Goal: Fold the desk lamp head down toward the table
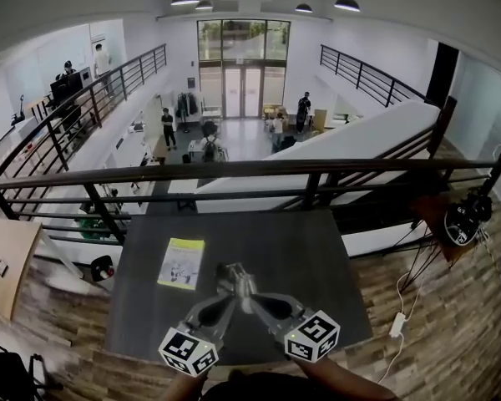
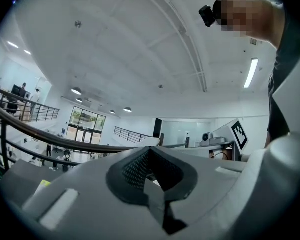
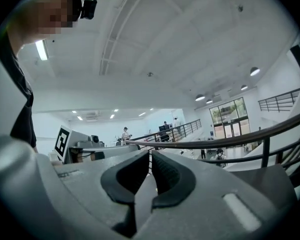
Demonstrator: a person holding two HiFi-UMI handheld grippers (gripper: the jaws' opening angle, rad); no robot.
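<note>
The left gripper (image 2: 149, 150) has its dark ribbed pads pressed together at the tip with nothing between them. The right gripper (image 3: 150, 154) is likewise closed and empty, with only a hairline slit between its pads. In the head view both point level and away from the person, their metal tips meeting over the near middle of the dark table (image 1: 317, 257). Each carries a marker cube, the left cube (image 1: 189, 351) and the right cube (image 1: 312, 336), printed with black-and-white square patterns and no readable words. Just beyond and to the left of the tips a yellow-green booklet (image 1: 181, 262) lies flat on the table; its print is too small to read. No view shows the desk lamp, so where it stands relative to either gripper cannot be told. Past the far table edge runs a dark railing (image 1: 234, 170) above a bright lower hall. A white cable with an adapter (image 1: 398, 324) lies on the wooden floor to the right.
</note>
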